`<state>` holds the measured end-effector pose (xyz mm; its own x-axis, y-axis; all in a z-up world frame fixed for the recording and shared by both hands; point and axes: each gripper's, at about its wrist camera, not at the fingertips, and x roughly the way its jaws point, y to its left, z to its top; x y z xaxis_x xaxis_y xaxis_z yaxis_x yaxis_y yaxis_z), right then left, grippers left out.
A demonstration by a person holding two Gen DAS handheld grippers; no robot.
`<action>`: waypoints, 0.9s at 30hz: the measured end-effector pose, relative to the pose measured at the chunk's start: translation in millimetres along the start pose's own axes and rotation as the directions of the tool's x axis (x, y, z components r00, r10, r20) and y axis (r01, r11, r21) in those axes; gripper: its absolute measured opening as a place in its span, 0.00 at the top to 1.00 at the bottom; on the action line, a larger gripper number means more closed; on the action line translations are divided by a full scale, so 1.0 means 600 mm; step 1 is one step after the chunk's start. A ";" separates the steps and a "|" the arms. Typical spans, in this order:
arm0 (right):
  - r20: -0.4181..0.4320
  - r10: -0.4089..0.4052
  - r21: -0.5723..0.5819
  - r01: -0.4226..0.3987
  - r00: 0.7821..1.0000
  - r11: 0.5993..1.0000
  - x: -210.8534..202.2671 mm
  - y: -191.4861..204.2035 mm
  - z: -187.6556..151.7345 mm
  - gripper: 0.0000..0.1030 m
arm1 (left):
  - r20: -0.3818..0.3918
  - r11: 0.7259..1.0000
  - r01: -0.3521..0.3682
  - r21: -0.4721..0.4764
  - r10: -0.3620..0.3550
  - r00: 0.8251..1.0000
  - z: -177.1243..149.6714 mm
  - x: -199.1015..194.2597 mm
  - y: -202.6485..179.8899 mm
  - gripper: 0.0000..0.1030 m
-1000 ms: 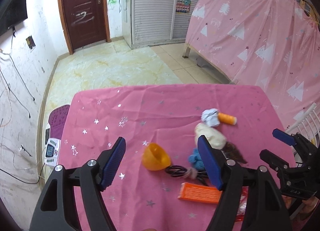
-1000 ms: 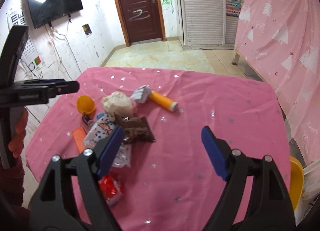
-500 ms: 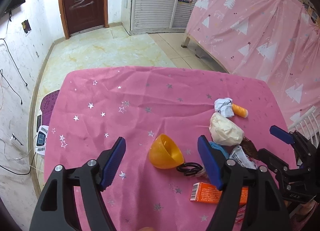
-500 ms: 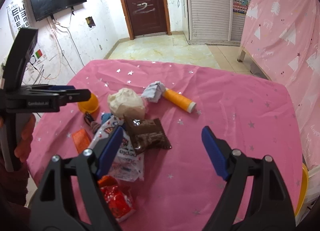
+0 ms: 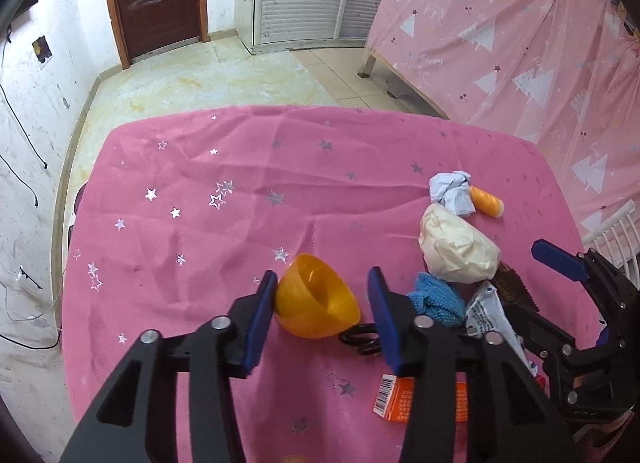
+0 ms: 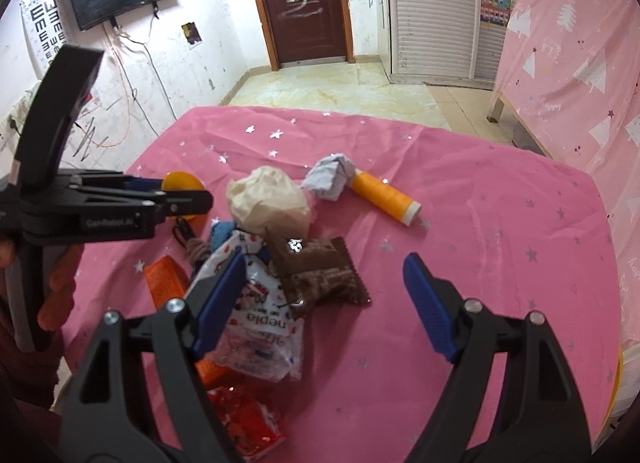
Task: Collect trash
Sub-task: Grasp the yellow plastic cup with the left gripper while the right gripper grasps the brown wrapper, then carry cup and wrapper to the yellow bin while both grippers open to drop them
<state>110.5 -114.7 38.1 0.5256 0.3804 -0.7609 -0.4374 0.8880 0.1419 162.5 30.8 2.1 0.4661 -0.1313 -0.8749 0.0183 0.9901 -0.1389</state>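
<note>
An orange plastic bowl (image 5: 316,303) lies tipped on the pink star cloth (image 5: 200,223), between the jaws of my left gripper (image 5: 322,275). Those jaws are closing: the left pad touches the bowl, while a small gap shows at the right pad. To the right are a cream crumpled bag (image 5: 452,243), crumpled white paper (image 5: 452,191), an orange thread spool (image 5: 486,201) and a blue knit piece (image 5: 436,299). My right gripper (image 6: 324,259) hangs open above a brown wrapper (image 6: 320,271) and a white printed wrapper (image 6: 260,327), touching neither.
An orange box (image 5: 404,399), a black coiled band (image 5: 360,339) and a red wrapper (image 6: 244,423) lie near the front edge. A pink tree-print curtain (image 5: 520,63) hangs at the right. A yellow rim (image 6: 618,383) shows past the table's right edge.
My left gripper came down over the orange bowl and its jaws narrowed around it. The right gripper drifted closer to the wrappers and stayed wide.
</note>
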 end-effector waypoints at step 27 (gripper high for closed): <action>0.014 -0.058 -0.007 0.058 0.998 0.998 -0.007 -0.008 0.003 0.68 | 0.060 1.000 -0.011 -0.005 0.012 0.998 -0.011 -0.045 -0.015 0.66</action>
<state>111.9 -120.0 41.6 0.5603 0.3317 -0.7590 -0.4109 0.9069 0.0930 143.8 25.2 23.7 0.5187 -0.1166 -0.8470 0.0088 0.9913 -0.1311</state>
